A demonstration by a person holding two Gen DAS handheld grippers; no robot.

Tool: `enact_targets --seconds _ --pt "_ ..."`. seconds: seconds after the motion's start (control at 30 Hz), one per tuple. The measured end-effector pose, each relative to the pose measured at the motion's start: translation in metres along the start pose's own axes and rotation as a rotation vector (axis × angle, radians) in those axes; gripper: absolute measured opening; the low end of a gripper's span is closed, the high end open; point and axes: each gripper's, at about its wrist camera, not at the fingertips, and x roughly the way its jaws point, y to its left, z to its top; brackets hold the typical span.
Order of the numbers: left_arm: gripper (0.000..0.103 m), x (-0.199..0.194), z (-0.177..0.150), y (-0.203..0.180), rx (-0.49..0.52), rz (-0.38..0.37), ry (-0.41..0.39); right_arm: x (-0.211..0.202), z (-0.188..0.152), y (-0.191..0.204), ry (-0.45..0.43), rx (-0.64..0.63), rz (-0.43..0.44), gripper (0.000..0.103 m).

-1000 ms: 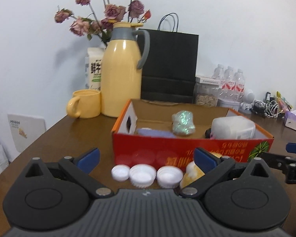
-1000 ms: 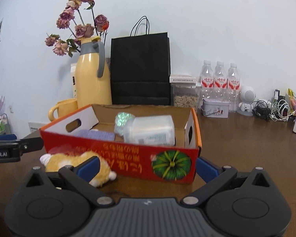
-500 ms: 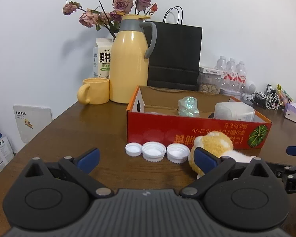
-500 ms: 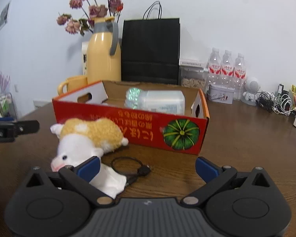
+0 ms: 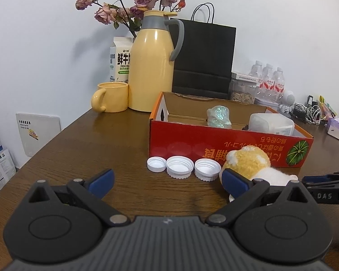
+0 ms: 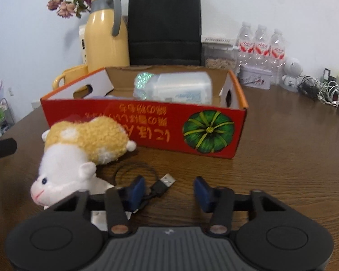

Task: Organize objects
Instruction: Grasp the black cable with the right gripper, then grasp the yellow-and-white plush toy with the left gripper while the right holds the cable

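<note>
Wooden tabletop with an open red cardboard box. The right gripper has just been closing its jaws, which stand part open around the plug end of a black USB cable, pads not pressing it. A plush hamster lies just left of the cable, before the box. The left gripper holds its jaws wide and empty near three white bottle caps.

A home or small office corner is suggested: a wooden surface against a white wall, crowded with a thermos jug, milk carton, dried roses and tangled chargers.
</note>
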Motion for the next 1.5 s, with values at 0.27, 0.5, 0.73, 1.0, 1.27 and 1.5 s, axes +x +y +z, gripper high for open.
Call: enact_targets --seconds 0.27,0.5,0.73,1.0,1.27,1.5 --pt "0.103 0.002 0.0 0.0 0.001 0.007 0.009 0.0 -0.002 0.0 -0.013 0.008 0.016 0.014" --pt "0.103 0.004 0.003 -0.003 -0.01 0.004 0.036 -0.009 -0.003 -0.002 -0.075 0.018 0.01 0.014" --pt "0.103 0.006 0.01 -0.023 0.003 -0.033 0.058 -0.027 -0.006 -0.005 -0.182 0.049 -0.024 0.014" --pt "0.103 0.019 0.015 -0.057 0.007 -0.079 0.133 -0.036 -0.008 -0.004 -0.248 0.048 -0.04 0.014" --pt "0.103 0.038 0.025 -0.085 -0.001 -0.066 0.191 -0.039 -0.009 -0.006 -0.278 0.05 -0.053 0.014" --pt "0.101 0.053 0.023 -0.093 -0.004 -0.035 0.241 -0.036 -0.004 -0.014 -0.292 0.036 -0.035 0.014"
